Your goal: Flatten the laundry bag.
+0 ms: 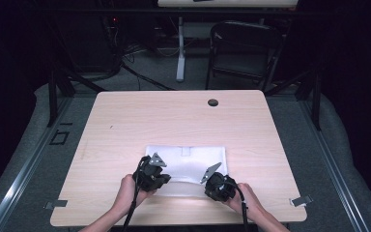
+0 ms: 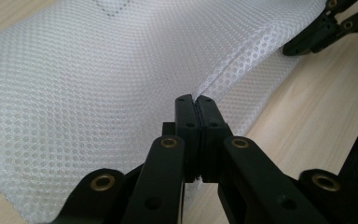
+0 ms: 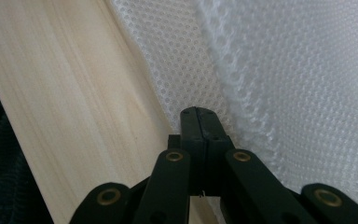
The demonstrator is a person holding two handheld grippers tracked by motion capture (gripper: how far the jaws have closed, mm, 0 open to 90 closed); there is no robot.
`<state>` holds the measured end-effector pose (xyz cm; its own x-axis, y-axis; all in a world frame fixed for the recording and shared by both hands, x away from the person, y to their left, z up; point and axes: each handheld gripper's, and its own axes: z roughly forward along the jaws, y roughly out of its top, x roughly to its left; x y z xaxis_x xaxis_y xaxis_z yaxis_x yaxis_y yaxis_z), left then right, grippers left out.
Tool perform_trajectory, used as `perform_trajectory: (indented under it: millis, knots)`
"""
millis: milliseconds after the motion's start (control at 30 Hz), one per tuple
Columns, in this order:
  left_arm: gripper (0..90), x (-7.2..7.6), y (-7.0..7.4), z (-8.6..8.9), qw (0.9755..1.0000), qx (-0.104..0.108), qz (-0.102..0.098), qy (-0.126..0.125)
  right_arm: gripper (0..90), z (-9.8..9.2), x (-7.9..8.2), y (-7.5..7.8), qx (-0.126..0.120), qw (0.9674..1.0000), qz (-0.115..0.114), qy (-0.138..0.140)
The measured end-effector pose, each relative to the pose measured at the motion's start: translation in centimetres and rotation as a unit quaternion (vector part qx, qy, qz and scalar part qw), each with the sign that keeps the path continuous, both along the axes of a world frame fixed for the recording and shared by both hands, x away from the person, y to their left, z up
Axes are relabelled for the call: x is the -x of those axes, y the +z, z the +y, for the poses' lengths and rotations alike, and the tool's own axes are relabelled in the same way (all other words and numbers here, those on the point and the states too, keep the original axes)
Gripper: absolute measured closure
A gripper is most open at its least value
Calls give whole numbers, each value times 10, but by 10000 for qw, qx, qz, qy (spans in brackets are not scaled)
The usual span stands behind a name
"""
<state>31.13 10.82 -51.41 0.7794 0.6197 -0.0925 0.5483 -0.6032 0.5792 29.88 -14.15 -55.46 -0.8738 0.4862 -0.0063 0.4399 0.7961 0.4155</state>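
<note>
A white mesh fabric lies flat on the near half of the wooden table. My left gripper is at the fabric's near left edge, held in a hand. In the left gripper view its jaws are closed together on a raised fold of the mesh fabric. That fold runs over to the right gripper. My right gripper is at the near right edge, its jaws pressed together on the rim of the mesh fabric.
The table's near edge runs just behind both hands. A dark round grommet sits at the far side of the table. Metal clips mark the near corners. A folding chair and a desk leg stand beyond the table.
</note>
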Motion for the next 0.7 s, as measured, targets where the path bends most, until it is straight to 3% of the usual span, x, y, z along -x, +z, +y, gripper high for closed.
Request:
perform_trajectory:
  millis: [100, 267, 400, 700]
  knots:
    - [899, -4, 3, 2, 9999, -66, -74, 131, 900, 1, 1, 1, 64, 10000, 1, 24]
    - [899, -13, 10, 8, 9993, 122, -96, 331, 900, 1, 1, 0, 36, 10000, 15, 54]
    - [899, -17, 19, 7, 9989, 217, -186, 376, 900, 0, 1, 1, 37, 9999, 68, 99]
    - [899, -30, 39, -4, 9979, 218, -451, 403, 900, -3, 2, 1, 53, 9996, 183, 191]
